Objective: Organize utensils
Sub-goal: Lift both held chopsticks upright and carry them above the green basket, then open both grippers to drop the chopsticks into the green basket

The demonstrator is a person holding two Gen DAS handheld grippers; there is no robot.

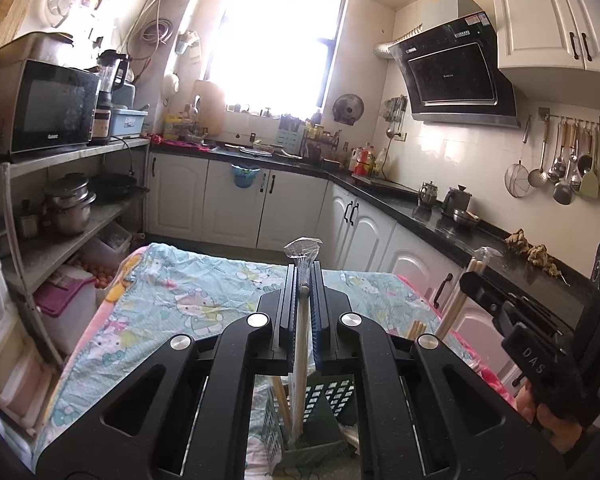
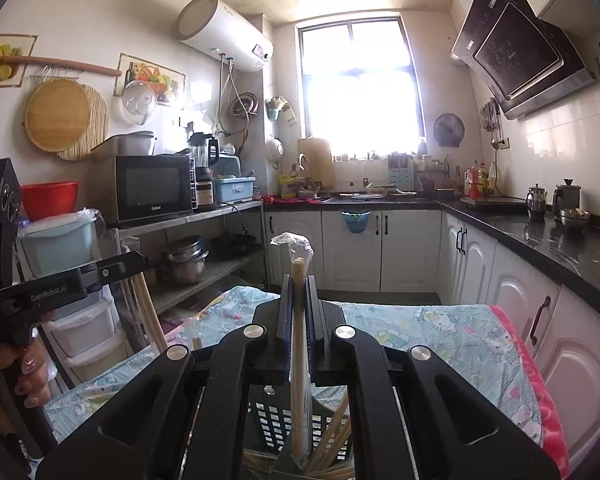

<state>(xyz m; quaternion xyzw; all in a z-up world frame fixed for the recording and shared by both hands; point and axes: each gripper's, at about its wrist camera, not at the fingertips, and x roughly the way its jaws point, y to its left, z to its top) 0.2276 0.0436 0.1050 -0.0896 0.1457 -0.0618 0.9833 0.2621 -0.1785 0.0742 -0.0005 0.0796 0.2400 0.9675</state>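
both grippers closed tight: left gripper (image 1: pixel 302 280) holds wrapped chopsticks (image 1: pixel 300 340), right gripper (image 2: pixel 299 280) holds wrapped pair (image 2: pixel 299 360). i lower straight into basket (image 2: pixel 268 420), release slowly.

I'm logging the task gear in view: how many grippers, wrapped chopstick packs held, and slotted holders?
Grippers: 2 (left gripper, right gripper)
Wrapped chopstick packs held: 2 ()
Holders: 1 ()
Total: 5
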